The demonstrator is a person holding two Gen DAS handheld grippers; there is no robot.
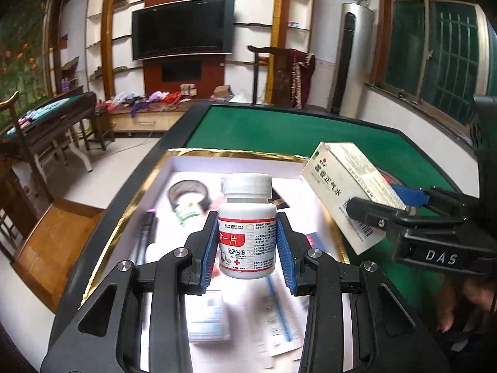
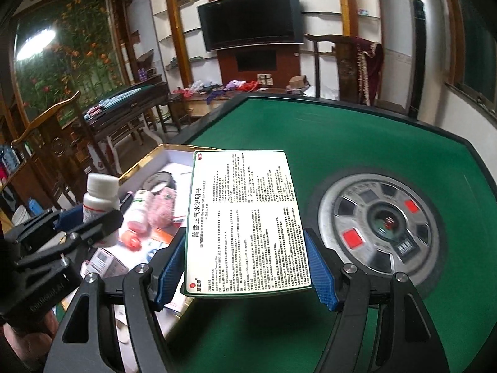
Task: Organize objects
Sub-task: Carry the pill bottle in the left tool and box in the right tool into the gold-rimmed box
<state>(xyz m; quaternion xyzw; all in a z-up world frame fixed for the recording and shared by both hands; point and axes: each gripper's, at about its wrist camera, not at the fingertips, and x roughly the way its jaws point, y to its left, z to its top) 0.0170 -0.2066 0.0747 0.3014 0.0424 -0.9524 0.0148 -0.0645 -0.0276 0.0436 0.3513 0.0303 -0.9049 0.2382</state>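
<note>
Pill bottle [image 1: 247, 230] upright between my left gripper's [image 1: 247, 245] blue pads, clamped, held above the white tray [image 1: 174, 168] on the green table [image 1: 279, 124]. Tape roll [image 1: 186, 192], a pen [image 1: 146, 233] and leaflets [image 1: 279, 317] lie below. My right gripper [image 2: 247, 259] grips a medicine box [image 2: 245, 217] by its sides, beside the tray.
</note>
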